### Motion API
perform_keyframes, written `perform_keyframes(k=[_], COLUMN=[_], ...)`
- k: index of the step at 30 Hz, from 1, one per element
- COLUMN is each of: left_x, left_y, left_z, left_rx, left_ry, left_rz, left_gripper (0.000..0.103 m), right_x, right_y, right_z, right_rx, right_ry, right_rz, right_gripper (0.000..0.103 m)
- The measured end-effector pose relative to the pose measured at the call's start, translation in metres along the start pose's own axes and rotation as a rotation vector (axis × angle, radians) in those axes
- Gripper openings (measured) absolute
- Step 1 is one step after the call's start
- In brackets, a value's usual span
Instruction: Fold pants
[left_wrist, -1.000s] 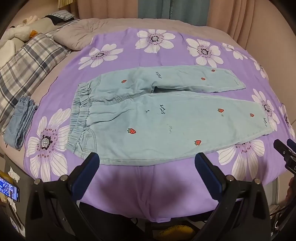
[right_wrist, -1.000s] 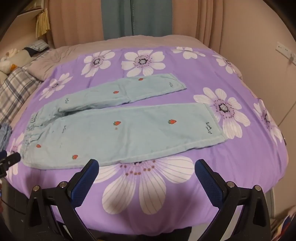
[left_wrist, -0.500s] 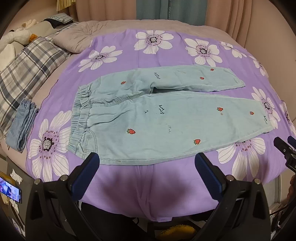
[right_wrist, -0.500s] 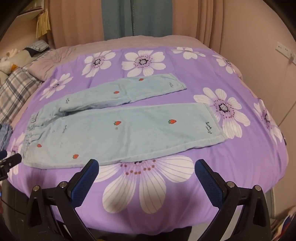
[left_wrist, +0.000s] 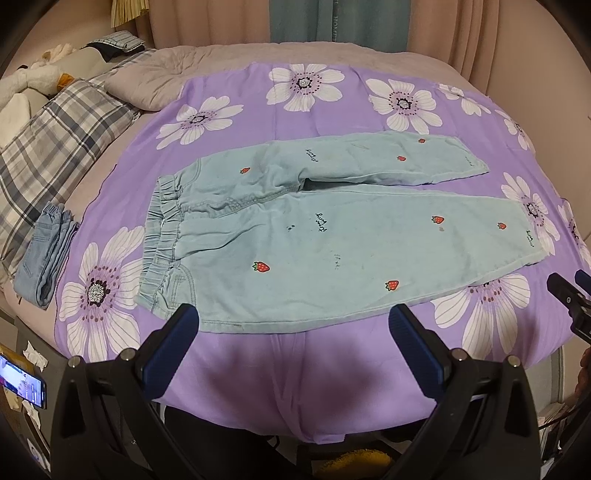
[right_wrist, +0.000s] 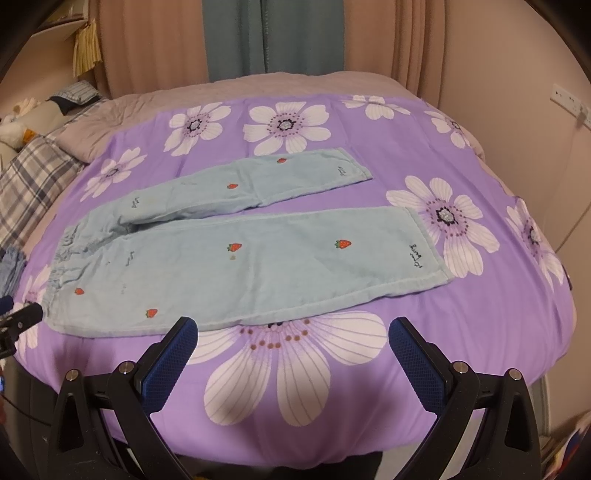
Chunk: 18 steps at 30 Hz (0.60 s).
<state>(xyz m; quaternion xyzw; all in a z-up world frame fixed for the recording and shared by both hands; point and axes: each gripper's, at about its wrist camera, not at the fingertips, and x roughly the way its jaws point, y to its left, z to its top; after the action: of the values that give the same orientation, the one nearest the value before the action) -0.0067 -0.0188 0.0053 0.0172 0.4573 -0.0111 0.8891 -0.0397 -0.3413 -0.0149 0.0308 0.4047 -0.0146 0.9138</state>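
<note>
Light blue pants (left_wrist: 332, 236) with small strawberry prints lie flat and spread out on a purple flowered sheet (left_wrist: 258, 92), waistband at the left, both legs stretching right. My left gripper (left_wrist: 293, 321) hovers open just off the near hem side, by the waistband half, holding nothing. In the right wrist view the same pants (right_wrist: 240, 258) fill the middle, and my right gripper (right_wrist: 293, 332) is open over a big flower print, near the lower leg's edge. Each gripper's tip shows at the edge of the other view.
A folded pair of denim pants (left_wrist: 46, 251) lies at the bed's left edge. A plaid pillow (left_wrist: 48, 147) and soft toys (left_wrist: 33, 77) sit at the far left. A phone (left_wrist: 22, 380) glows low on the left. Curtains (right_wrist: 236, 37) hang behind the bed.
Both views have shifted slightly, and the pants sit a little lower and closer in the left wrist view. The pants themselves have not moved, and both grippers stay open.
</note>
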Motion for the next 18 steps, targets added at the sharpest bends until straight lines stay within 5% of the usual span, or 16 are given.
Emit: perform_keyframes(k=[18], left_x=[-0.0013], left_y=[0.0], left_z=[-0.002], left_rx=[-0.006], left_ry=[-0.003], left_rz=[0.004], left_gripper=[0.103], right_x=[-0.0007], right_y=[0.0012], right_z=[-0.0023], right_rx=[0.002], right_ry=[-0.004], right_rz=[0.003], right_gripper=[0.102])
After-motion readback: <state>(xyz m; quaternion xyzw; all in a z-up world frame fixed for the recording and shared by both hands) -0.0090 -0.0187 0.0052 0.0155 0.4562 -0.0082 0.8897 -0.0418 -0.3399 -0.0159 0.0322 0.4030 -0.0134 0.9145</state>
